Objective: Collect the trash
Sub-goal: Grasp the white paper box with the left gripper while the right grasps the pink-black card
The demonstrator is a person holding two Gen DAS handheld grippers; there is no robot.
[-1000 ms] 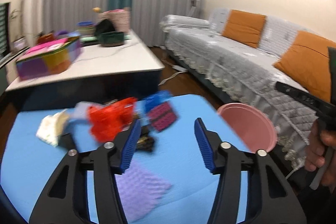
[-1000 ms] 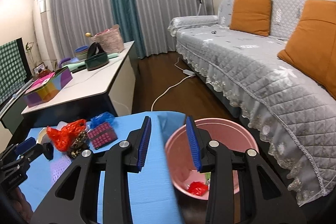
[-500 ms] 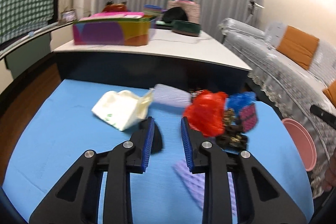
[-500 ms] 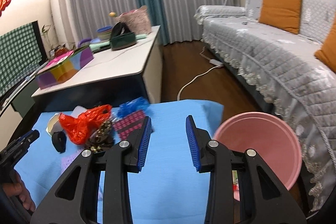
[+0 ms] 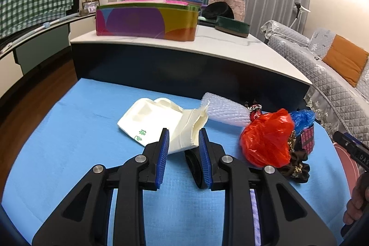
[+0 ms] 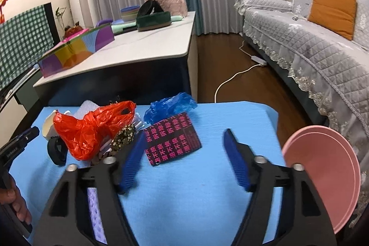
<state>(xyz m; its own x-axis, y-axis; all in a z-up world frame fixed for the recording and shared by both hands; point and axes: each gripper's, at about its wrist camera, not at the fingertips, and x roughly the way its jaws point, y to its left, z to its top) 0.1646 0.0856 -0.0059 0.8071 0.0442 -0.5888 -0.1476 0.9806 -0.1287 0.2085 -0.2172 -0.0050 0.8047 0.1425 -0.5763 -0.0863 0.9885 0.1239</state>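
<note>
Trash lies on the blue table (image 5: 69, 130): a cream paper bag (image 5: 159, 121), bubble wrap (image 5: 223, 111), a red plastic bag (image 5: 267, 137), a blue plastic bag (image 6: 170, 106), a black-and-pink packet (image 6: 173, 138), a black ring-shaped piece (image 6: 56, 151) and a brown patterned cloth (image 5: 295, 167). My left gripper (image 5: 183, 149) is partly open, its fingers on either side of the cream bag's near corner. My right gripper (image 6: 184, 158) is open wide and empty, just in front of the packet. The pink bin (image 6: 327, 179) stands off the table's right edge.
A purple foam sheet (image 6: 94, 211) lies under the right gripper. Behind the blue table stands a white-topped table (image 5: 207, 43) with a colourful box (image 5: 147, 22) and other items. A grey sofa (image 6: 311, 43) with orange cushions runs along the right. A white cable (image 6: 233, 80) lies on the floor.
My left gripper swung left from the bin side, narrowed its jaws and came down over the cream bag. My right gripper moved from above the bin to the table and opened wider.
</note>
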